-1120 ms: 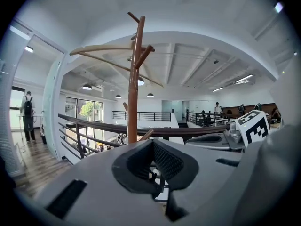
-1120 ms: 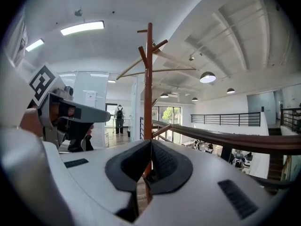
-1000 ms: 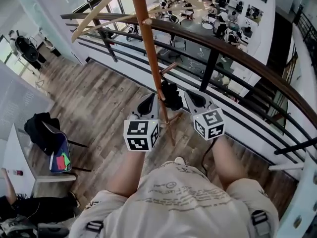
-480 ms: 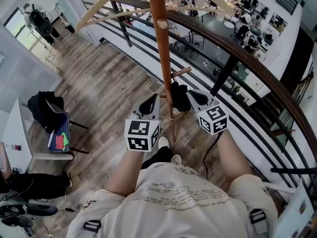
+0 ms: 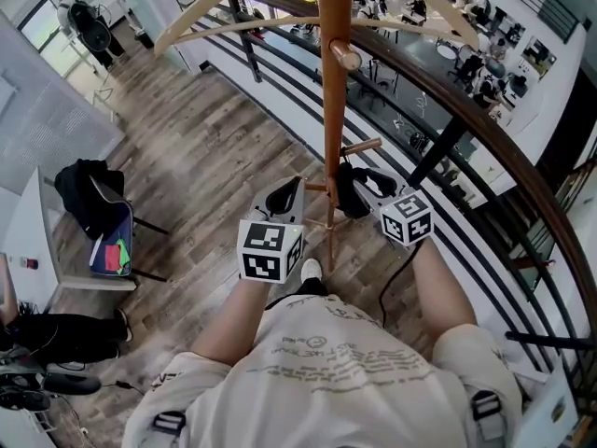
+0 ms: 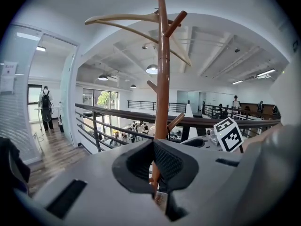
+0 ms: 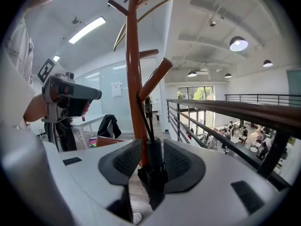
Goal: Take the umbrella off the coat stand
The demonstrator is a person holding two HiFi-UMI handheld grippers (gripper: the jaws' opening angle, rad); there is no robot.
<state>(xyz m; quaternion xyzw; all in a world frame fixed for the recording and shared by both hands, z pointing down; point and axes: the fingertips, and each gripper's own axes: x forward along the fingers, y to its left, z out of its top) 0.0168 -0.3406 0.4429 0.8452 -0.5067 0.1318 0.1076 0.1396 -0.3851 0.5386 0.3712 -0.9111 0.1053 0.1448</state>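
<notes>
umbrella (image 7: 151,166) between opening right fingers (image 7: 184,164)

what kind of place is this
Probably an upper gallery in an open-plan office: a dark metal railing with a wooden handrail overlooks desks with seated people on the floor below, and a tall brown wooden coat stand stands beside it.

Glossy wooden coat stand (image 5: 332,110), matt cloth umbrella (image 7: 153,173).

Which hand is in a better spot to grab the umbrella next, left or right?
Right. The right gripper has its jaws opening with the umbrella already between them. The left gripper sits on the other side of the coat stand pole from the umbrella.
</notes>
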